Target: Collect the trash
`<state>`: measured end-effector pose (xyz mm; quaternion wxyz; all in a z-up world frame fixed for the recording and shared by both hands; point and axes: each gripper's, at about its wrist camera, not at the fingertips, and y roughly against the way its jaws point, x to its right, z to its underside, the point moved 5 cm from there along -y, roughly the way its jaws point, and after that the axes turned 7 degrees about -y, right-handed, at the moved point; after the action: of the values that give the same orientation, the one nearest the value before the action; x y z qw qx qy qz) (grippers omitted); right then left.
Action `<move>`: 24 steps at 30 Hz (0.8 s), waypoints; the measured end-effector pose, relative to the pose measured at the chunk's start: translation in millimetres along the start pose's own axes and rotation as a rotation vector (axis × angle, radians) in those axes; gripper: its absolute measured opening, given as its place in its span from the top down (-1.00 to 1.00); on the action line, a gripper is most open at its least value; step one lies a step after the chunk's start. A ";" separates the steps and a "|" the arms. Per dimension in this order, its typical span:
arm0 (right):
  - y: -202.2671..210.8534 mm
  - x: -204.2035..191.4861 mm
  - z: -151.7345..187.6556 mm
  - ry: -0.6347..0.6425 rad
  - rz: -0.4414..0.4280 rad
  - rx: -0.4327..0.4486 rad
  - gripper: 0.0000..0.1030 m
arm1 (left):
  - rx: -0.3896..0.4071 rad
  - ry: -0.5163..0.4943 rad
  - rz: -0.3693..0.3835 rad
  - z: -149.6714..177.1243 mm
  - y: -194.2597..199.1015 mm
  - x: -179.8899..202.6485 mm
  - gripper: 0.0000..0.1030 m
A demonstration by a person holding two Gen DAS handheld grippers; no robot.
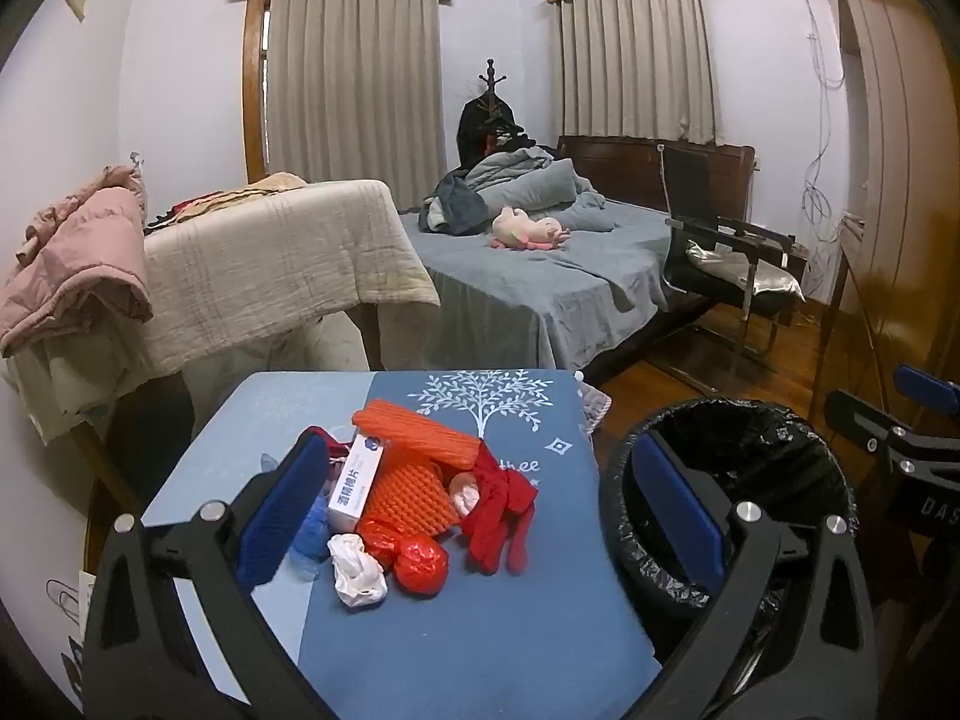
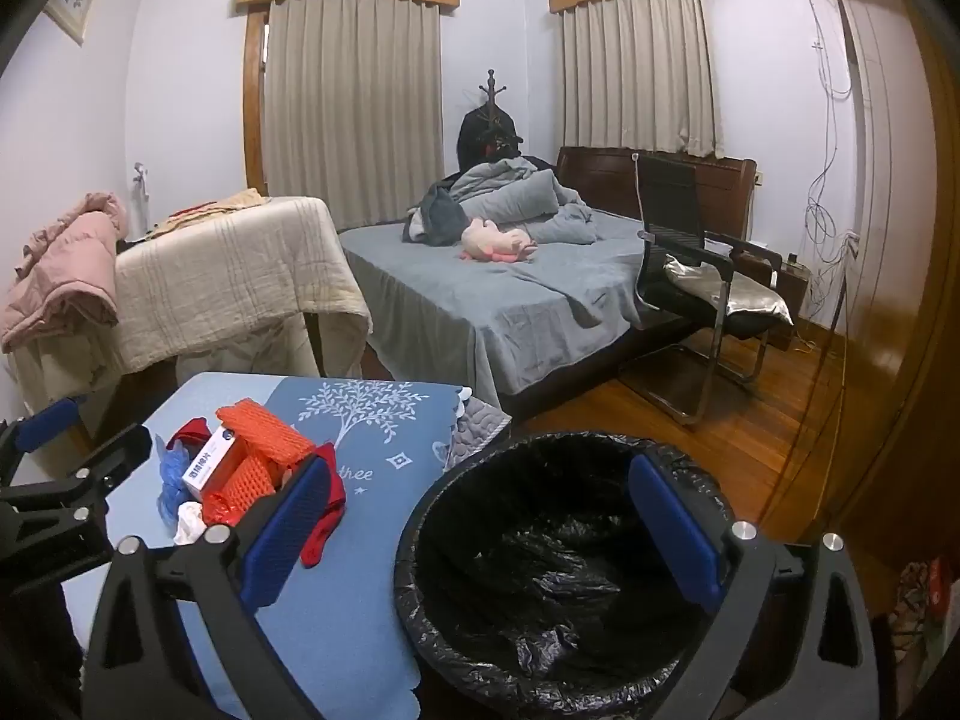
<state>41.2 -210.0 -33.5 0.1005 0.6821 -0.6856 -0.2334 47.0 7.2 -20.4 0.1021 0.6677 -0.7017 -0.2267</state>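
A pile of trash lies on a table with a blue cloth (image 1: pixel 480 612): orange foam netting (image 1: pixel 414 432), a white box with blue print (image 1: pixel 354 480), a red crumpled bag (image 1: pixel 420 561), a white wad (image 1: pixel 357 570), a red glove (image 1: pixel 498 510) and blue plastic (image 1: pixel 309 531). The pile also shows in the right wrist view (image 2: pixel 240 474). A bin lined with a black bag (image 2: pixel 558 564) stands right of the table. My left gripper (image 1: pixel 480 528) is open and empty above the pile. My right gripper (image 2: pixel 480 540) is open and empty over the bin's left rim.
A bed with grey bedding (image 2: pixel 510 294) and a pink plush toy (image 2: pixel 498 243) is behind. A black chair (image 2: pixel 696 276) stands on the wooden floor to the right. A beige-covered piece of furniture (image 1: pixel 270 276) with a pink jacket (image 1: pixel 72 264) is at the left.
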 end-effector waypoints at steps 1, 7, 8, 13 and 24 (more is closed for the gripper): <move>0.0 0.0 0.1 -0.001 -0.001 0.000 -0.89 | 0.001 0.001 0.000 0.2 0.1 0.4 -0.91; -0.2 0.0 0.3 0.000 0.000 -0.001 -0.89 | -0.001 0.001 0.001 0.0 -0.5 -1.1 -0.91; -0.3 0.0 0.4 0.000 0.001 -0.001 -0.89 | 0.000 0.002 0.001 0.4 0.0 0.8 -0.91; -0.5 0.2 0.9 0.000 0.000 -0.002 -0.89 | 0.000 0.002 0.001 0.3 -0.1 0.5 -0.91; -0.8 0.6 1.7 -0.001 -0.001 -0.004 -0.89 | -0.001 0.004 0.001 0.4 -0.1 0.1 -0.91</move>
<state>41.1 -210.2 -35.5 0.1016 0.6820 -0.6850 -0.2351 46.9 7.2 -20.8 0.1039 0.6676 -0.7018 -0.2257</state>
